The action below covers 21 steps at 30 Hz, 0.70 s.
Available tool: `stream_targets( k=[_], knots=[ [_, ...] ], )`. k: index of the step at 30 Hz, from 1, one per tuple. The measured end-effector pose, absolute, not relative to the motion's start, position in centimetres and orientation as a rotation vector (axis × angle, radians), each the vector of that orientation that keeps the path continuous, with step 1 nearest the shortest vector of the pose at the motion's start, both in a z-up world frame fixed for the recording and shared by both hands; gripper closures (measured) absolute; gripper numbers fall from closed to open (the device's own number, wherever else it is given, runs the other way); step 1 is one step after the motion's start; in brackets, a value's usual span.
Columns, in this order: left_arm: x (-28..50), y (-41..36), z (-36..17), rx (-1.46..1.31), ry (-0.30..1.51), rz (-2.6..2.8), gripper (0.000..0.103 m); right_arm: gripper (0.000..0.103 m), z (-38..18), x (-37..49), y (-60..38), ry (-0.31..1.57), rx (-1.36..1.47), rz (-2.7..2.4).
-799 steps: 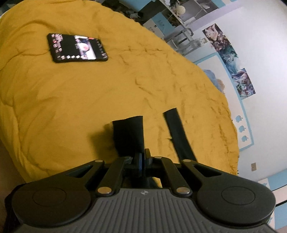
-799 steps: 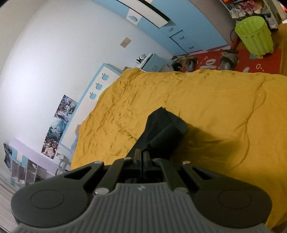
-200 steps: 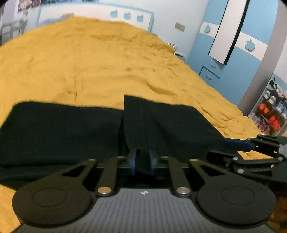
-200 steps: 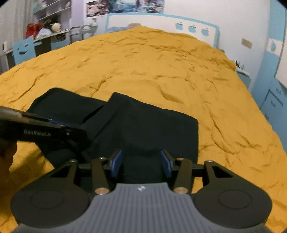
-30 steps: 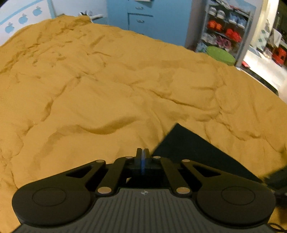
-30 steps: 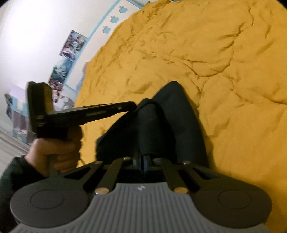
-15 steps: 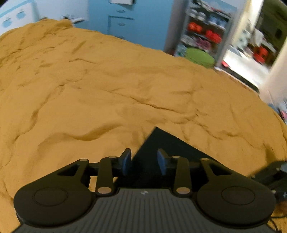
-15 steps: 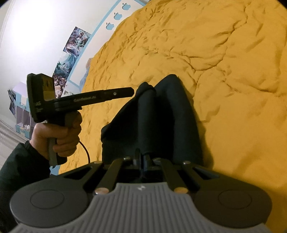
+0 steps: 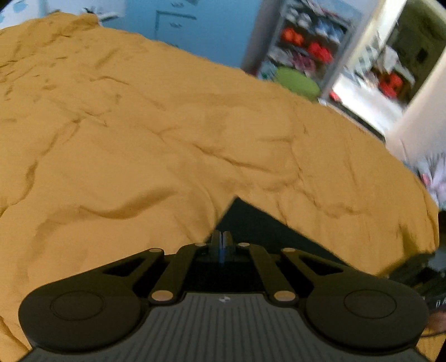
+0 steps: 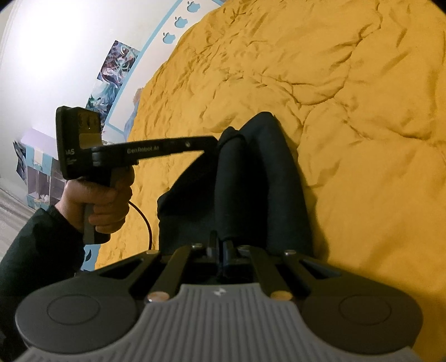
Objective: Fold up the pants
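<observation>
The black pants [image 10: 251, 181] lie bunched on the yellow bedspread [image 10: 362, 139]; the right gripper [image 10: 220, 246] has its jaws closed on a fold of them; the left gripper [image 9: 222, 239] has its jaws pressed together at a corner of the pants [image 9: 251, 222], though what they pinch is unclear.

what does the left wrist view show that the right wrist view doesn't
Only the left wrist view shows the blue cabinet, a shelf of blurred items, a green round thing and the left gripper from behind, fingers together over the pants' corner.

Only the right wrist view shows the hand holding that gripper from the side, posters, a headboard with apple shapes, and the right gripper shut on a fold.

Both show the black pants on the yellow duvet.
</observation>
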<state>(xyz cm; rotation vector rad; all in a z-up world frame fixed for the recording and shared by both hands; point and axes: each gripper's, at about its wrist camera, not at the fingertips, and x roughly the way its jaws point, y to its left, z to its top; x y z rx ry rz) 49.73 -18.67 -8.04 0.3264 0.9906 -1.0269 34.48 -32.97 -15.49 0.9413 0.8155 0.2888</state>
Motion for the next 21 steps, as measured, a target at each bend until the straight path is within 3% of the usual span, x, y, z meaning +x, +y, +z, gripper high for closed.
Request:
stream_targets(
  k=[7,9,11,15,17,18,19,21],
  knots=[
    [51.2,-17.2,-7.4,0.218,1.042,-1.033,0.103,0.103,-15.7,34.4,-33.1,0.818,0.952,0.292],
    [50.9,-17.3,-7.4,0.194,1.093,-1.092,0.085,0.103,-15.7,34.4,-33.1,0.819,0.951,0.293],
    [50.1,-17.6,-7.4,0.234,1.08,-1.108,0.055,0.103,-15.7,34.4,-33.1,0.818,0.95,0.292],
    [50.3,-18.5,-8.3,0.272,1.101,-1.1,0.048,0.103,-15.7,34.4,-33.1,0.817,0.95,0.293],
    [50.6,-18.9,-9.0,0.302,1.107,-1.064,0.054,0.103,-15.7,34.4,-33.1,0.818,0.951,0.294],
    [50.8,-18.9,-9.2,0.301,1.122,-1.059,0.067,0.103,-15.7,34.4,-33.1,0.818,0.952,0.295],
    [51.1,-18.8,-9.4,0.296,1.134,-1.071,0.099,0.103,-15.7,34.4,-33.1,0.819,0.951,0.295],
    [51.0,-18.6,-9.2,0.284,1.105,-1.082,0.103,0.103,-15.7,34.4,-33.2,0.819,0.955,0.296]
  ],
)
